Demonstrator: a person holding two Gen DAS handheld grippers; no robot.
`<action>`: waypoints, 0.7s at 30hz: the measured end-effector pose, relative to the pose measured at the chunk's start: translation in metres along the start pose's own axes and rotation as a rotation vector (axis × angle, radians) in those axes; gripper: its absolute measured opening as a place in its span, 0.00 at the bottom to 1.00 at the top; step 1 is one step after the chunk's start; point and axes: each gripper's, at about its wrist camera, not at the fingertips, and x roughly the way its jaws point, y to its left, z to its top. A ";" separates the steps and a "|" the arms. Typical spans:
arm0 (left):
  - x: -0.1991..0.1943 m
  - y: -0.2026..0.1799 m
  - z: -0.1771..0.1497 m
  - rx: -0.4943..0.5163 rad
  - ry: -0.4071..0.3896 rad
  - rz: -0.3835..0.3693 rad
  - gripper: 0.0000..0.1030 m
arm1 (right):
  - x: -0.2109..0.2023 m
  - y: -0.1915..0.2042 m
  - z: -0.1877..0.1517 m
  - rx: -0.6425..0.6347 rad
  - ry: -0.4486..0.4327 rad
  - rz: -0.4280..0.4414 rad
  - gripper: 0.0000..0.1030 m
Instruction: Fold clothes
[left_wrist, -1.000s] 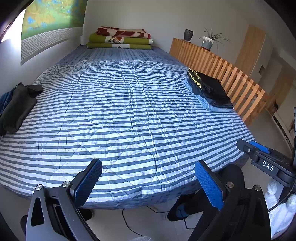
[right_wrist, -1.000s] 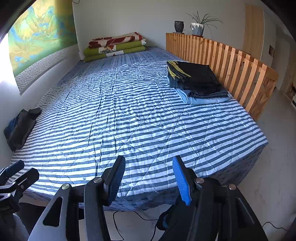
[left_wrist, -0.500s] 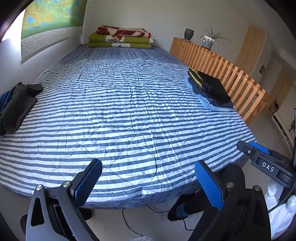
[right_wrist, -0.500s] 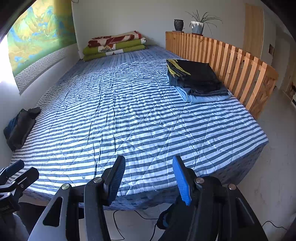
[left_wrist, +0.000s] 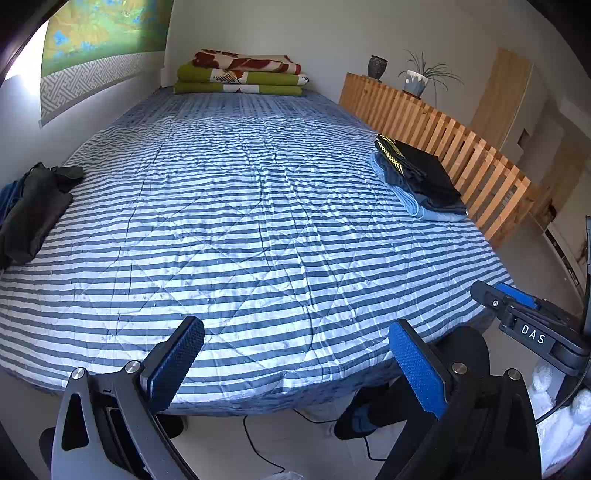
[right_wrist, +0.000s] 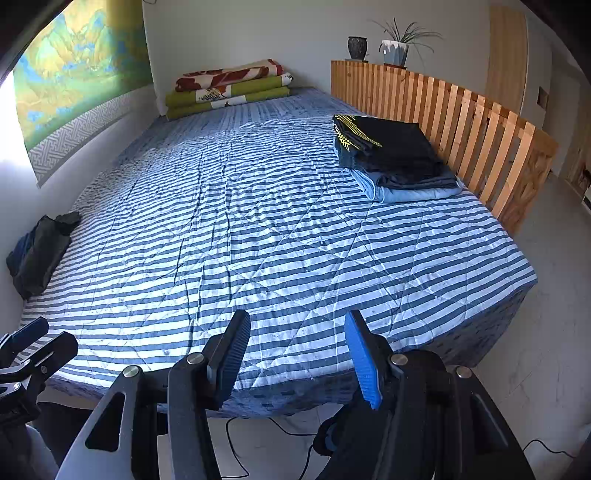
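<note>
the left gripper (left_wrist: 295, 354) gapes wide and empty over the near edge of the blue-and-white striped quilted bed (left_wrist: 258, 229); the right gripper (right_wrist: 295, 350) likewise parted, empty; a dark crumpled heap of unfolded clothes (left_wrist: 29, 206) lies at the bed's left edge; a folded stack of black and blue garments (right_wrist: 395, 158) rests beside the slatted wooden rail (right_wrist: 480, 136).

"DAS" in white letters on black body of right tool (left_wrist: 517, 314), left-wrist view.
</note>
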 end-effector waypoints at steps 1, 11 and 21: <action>0.001 0.000 0.000 -0.001 0.001 0.000 0.99 | 0.001 0.000 0.000 -0.001 0.002 0.000 0.48; 0.004 0.002 -0.001 -0.004 0.005 -0.001 0.99 | 0.004 0.001 -0.001 -0.002 0.011 0.002 0.48; 0.007 0.006 -0.001 -0.016 0.009 0.007 0.99 | 0.008 0.003 -0.002 -0.011 0.023 0.005 0.48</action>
